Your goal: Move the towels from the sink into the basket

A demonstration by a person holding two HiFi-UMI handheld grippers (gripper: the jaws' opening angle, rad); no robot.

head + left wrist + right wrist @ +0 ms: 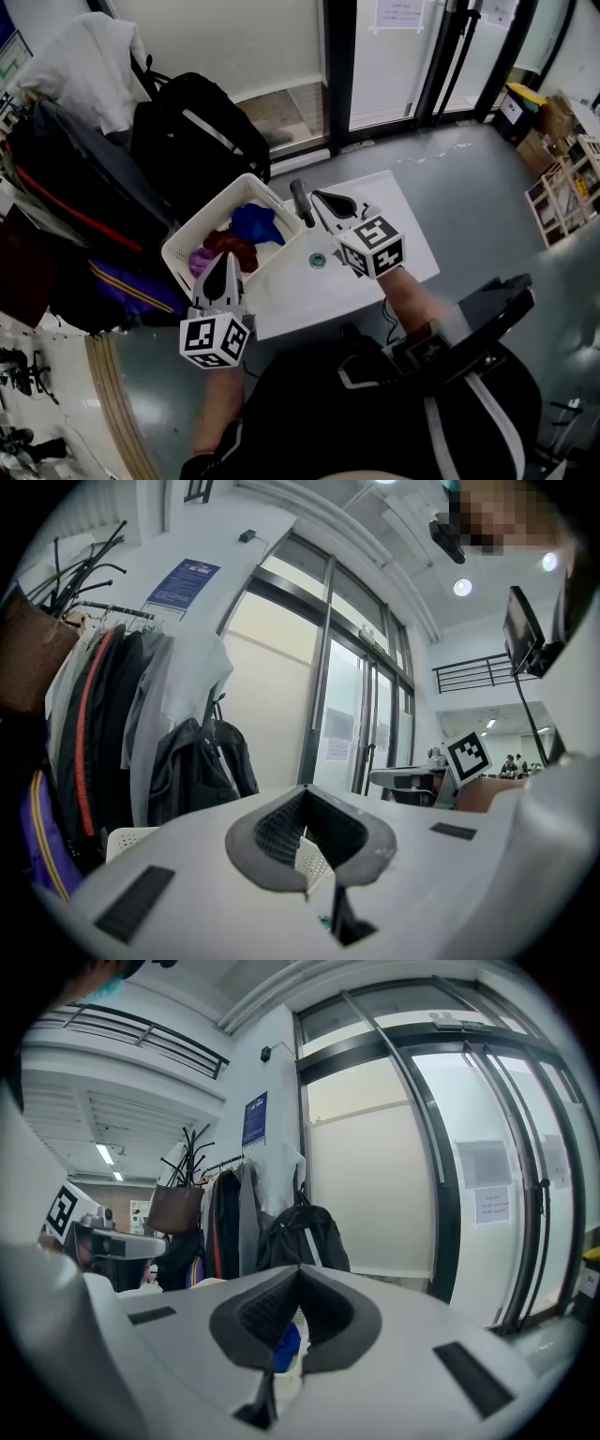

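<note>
Blue towel (255, 223), maroon towel (231, 246) and purple towel (201, 262) lie in basket (202, 219); sink (298, 269) looks bare. Left gripper (227, 257) and right gripper (317, 195): fingers pressed together, empty. Risk: left gripper dropping could clip the rim and tip the basket off table (412, 234).

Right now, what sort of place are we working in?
Probably an office or lab entrance, not a real kitchen: tall glass doors, hung coats, and a small white sink standing alone on the grey floor.
</note>
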